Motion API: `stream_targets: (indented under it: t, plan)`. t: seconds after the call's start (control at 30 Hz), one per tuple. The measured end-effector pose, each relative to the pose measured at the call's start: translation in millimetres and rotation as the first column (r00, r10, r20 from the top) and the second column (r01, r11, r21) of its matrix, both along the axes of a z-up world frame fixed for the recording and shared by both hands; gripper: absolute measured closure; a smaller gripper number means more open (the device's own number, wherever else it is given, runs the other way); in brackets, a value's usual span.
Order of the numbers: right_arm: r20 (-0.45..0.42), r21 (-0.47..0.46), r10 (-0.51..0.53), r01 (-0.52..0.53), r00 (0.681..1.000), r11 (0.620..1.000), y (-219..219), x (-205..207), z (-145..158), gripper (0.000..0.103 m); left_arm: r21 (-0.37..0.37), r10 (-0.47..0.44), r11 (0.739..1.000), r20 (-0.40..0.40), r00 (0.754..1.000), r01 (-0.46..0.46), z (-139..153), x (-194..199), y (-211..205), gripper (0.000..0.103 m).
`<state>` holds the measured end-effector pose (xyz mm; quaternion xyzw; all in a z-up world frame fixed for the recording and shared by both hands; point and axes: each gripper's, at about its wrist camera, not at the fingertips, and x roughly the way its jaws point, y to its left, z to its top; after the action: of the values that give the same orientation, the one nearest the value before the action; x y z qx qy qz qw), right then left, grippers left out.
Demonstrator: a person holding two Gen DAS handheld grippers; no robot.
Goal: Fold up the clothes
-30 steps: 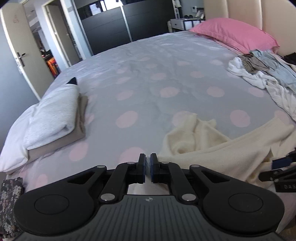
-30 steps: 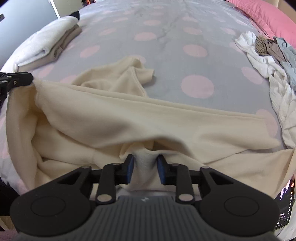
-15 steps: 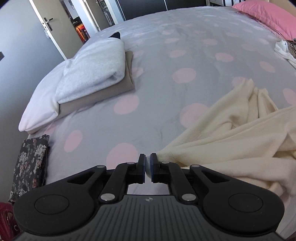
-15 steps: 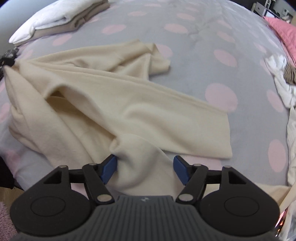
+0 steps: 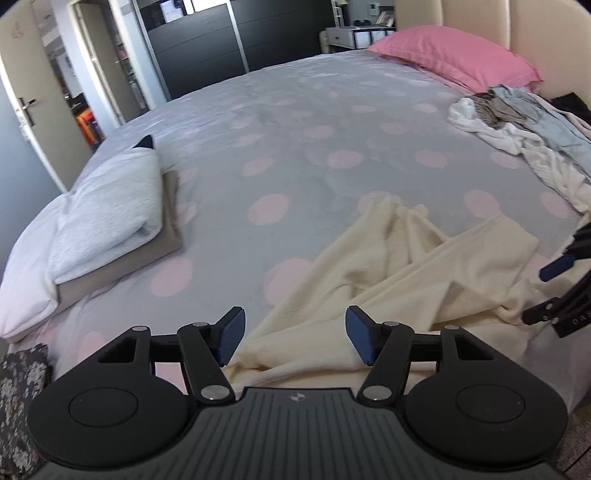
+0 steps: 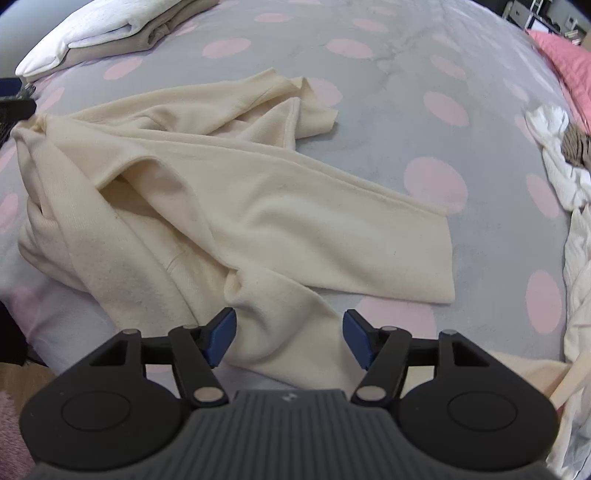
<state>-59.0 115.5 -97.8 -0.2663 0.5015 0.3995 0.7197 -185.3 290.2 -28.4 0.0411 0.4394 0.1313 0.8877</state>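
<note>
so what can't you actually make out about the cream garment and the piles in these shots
- Cream garment, both views: near edge hidden behind the gripper bodies; crumpled, so its type is unclear.
- Unfolded pile, both views: cut off by the right edge.
- Folded stack, right wrist: cropped at the top.

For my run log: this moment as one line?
cream garment: crumpled on bed | left gripper: just opened, released | right gripper: open, cloth between

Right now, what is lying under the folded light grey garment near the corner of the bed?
Under the light grey garment lies a folded beige garment, and under both a white one. Only their edges show. The bed cover beneath them is hidden.
</note>
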Motion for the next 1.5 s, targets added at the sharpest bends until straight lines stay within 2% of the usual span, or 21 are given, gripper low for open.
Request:
stream_targets:
  t: [0.1,0.2,0.33,0.47,0.53,0.6,0.67,0.73,0.9,1.07,1.17,1.27,1.4,1.5]
  plan:
    - [0.035,-0.002,0.024,-0.024,0.999,1.0,6.5,-1.6,4.9,0.036,0.016,-0.09,0.996,-0.016,0.996,0.09,-9.8,14.9,-17.2,0.044]
    - [0.067,0.036,0.017,-0.02,0.998,0.999,11.6,-3.4,7.1,0.036,0.032,-0.153,0.988,-0.029,0.988,0.154,-23.1,27.5,-33.1,0.044]
    - [0.044,0.086,0.01,-0.013,0.999,0.996,20.4,-7.6,1.7,0.036,0.062,-0.212,0.974,-0.073,0.974,0.217,-41.9,38.8,-49.3,0.044]
    - [0.062,0.057,0.031,-0.035,0.998,0.998,30.4,-14.1,-9.6,0.036,0.125,-0.225,0.963,-0.125,0.966,0.24,-64.8,48.2,-56.0,0.044]
    - [0.065,0.045,0.034,-0.037,0.997,0.998,31.6,-14.6,-14.5,0.036,0.115,-0.191,0.971,-0.138,0.972,0.208,-74.3,53.4,-52.7,0.045]
    - [0.055,0.04,0.024,-0.026,0.998,0.999,30.8,-12.7,-19.3,0.035,0.057,-0.157,0.984,-0.13,0.979,0.166,-77.0,56.1,-45.6,0.06]
    - [0.037,0.04,0.01,-0.011,0.999,0.999,29.4,-10.1,-23.1,0.034,-0.008,-0.126,0.992,-0.114,0.985,0.126,-75.9,57.3,-38.0,0.09]
    - [0.027,0.041,0.001,-0.002,1.0,0.999,28.6,-8.2,-24.8,0.034,-0.014,-0.11,0.994,-0.104,0.988,0.109,-71.7,57.3,-34.6,0.099]
    - [0.043,0.045,-0.023,0.022,0.999,0.999,25.3,-5.0,-18.2,0.033,0.005,-0.04,0.999,-0.011,0.999,0.04,-43.3,51.3,-26.4,0.1]
    - [0.041,0.076,-0.068,0.064,0.997,0.995,15.9,4.2,-8.7,0.032,0.05,0.1,0.993,0.066,0.993,-0.103,-14.3,37.7,1.0,0.1]
    - [0.035,0.076,-0.084,0.082,0.996,0.994,12.4,7.8,-10.3,0.032,0.072,0.222,0.971,0.075,0.972,-0.227,-6.8,26.3,26.8,0.1]
    - [0.023,0.076,-0.103,0.101,0.994,0.992,11.7,10.7,-10.3,0.032,0.1,0.334,0.935,0.072,0.94,-0.34,-4.3,13.1,50.1,0.1]
    - [0.025,0.078,-0.116,0.114,0.993,0.99,14.1,11.2,-7.7,0.032,0.163,0.437,0.883,0.054,0.898,-0.44,-7.5,-5.1,73.4,0.1]
    - [0.026,0.089,-0.114,0.111,0.993,0.99,16.5,12.2,-3.5,0.033,0.256,0.493,0.836,0.039,0.869,-0.486,-13.7,-13.5,82.2,0.1]
